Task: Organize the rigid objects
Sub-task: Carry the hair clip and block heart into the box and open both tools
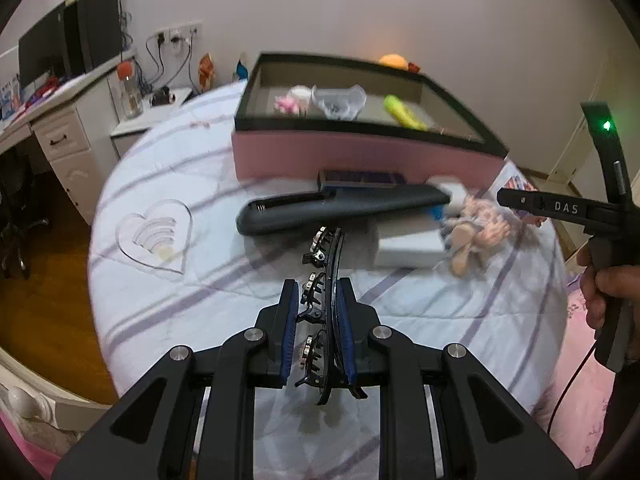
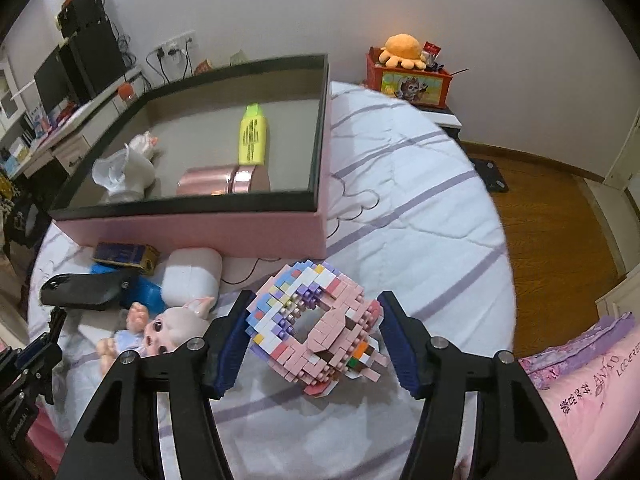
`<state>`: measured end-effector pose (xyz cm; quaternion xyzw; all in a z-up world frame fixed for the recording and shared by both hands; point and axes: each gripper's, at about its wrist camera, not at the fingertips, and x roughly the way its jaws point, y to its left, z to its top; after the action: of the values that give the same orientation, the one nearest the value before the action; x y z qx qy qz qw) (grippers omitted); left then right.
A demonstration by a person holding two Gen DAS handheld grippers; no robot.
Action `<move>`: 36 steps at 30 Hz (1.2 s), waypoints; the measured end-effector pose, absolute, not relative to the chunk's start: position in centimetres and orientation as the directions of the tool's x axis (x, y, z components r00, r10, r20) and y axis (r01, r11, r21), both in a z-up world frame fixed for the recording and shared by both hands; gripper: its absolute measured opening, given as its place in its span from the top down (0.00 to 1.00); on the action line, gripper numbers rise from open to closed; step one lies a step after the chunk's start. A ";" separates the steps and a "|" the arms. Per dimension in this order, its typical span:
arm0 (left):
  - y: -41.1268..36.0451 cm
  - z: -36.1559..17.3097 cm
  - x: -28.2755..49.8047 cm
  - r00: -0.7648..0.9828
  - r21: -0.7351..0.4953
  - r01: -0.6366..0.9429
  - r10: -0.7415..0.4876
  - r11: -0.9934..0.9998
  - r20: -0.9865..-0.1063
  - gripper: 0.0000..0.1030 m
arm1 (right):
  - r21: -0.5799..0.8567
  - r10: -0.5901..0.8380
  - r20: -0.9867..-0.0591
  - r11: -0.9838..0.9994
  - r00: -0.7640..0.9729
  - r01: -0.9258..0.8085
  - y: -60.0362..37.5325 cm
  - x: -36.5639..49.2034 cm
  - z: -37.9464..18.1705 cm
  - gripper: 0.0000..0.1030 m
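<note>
One black strip of hair clips [image 1: 325,300] is pinched in the left gripper [image 1: 318,300] at lower centre, three clips counted. One pastel brick-built ring [image 2: 316,320] is clamped between the right gripper [image 2: 314,332] pads, lower centre. One pink box [image 2: 192,220] sits upper left, one yellow highlighter [image 2: 253,136] inside.

The left gripper [image 1: 318,312] is clamping a black card of hair clips [image 1: 326,280] above the striped bed [image 1: 208,280], while ahead a dark hair straightener [image 1: 340,208] is lying before the pink box [image 1: 360,156] and a hand [image 1: 608,292] is holding the right gripper [image 1: 560,208].
</note>
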<state>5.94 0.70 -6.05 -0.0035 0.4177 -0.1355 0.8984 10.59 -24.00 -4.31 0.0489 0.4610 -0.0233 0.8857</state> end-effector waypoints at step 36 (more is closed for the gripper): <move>-5.1 -0.4 29.6 0.624 -0.105 0.241 -0.237 0.965 -0.745 0.81 | 0.110 0.133 -0.824 0.991 0.550 -0.073 -18.9 28.0 -1.4 0.39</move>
<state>29.56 -5.14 -0.38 0.0024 0.4131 -0.1325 0.9010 27.97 -18.89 -1.35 0.0314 0.4705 0.0585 0.8799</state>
